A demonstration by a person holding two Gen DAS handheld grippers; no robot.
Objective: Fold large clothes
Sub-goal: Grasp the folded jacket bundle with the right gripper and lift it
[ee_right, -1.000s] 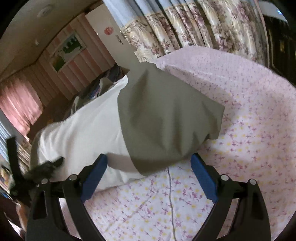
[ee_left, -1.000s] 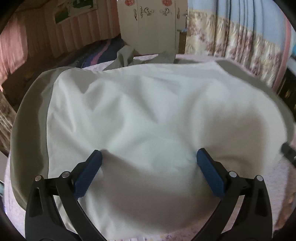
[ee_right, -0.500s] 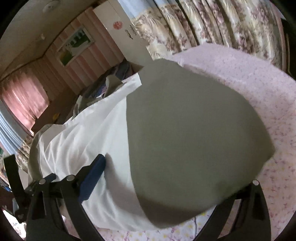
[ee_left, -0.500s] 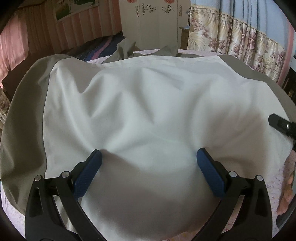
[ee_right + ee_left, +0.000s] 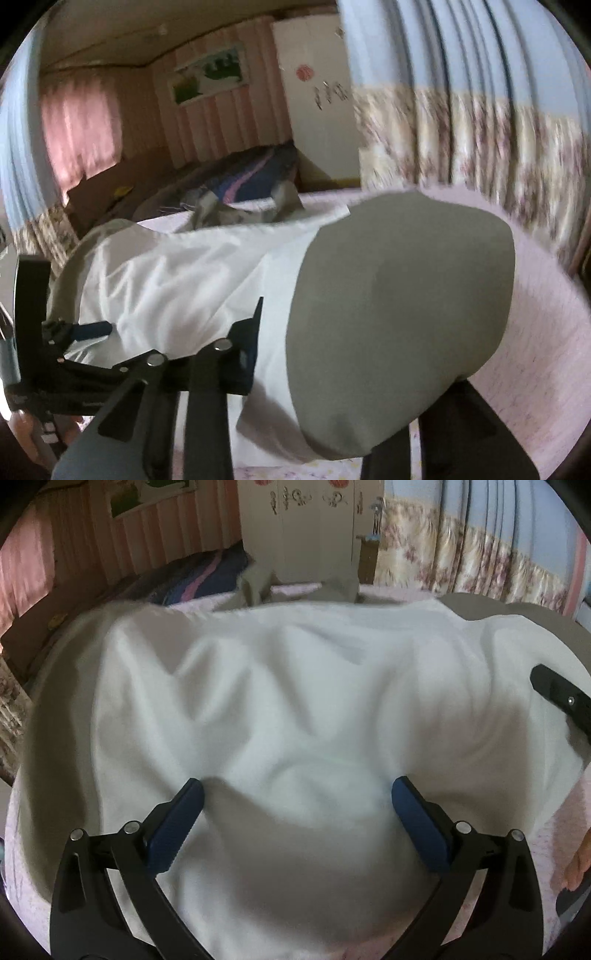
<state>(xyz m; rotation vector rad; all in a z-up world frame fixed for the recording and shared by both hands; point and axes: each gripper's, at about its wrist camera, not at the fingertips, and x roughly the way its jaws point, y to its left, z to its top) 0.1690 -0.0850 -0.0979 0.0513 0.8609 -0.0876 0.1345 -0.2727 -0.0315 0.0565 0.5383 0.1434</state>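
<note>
One fold is starting: right tool [image 5: 310,369] has just been closing on the grey sleeve [image 5: 399,325]; garment [image 5: 295,709] unfolded ahead of the gaping left tool [image 5: 295,823].

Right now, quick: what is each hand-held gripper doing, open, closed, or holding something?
Left hand-held gripper: open, jaws wide over the white garment, gripping nothing.
Right hand-held gripper: jaws have just been closing on the garment's grey sleeve; grip looks likely.

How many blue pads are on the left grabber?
2. One blue pad is at lower left, the other at lower right, both over the white garment; none seems hidden.
</note>
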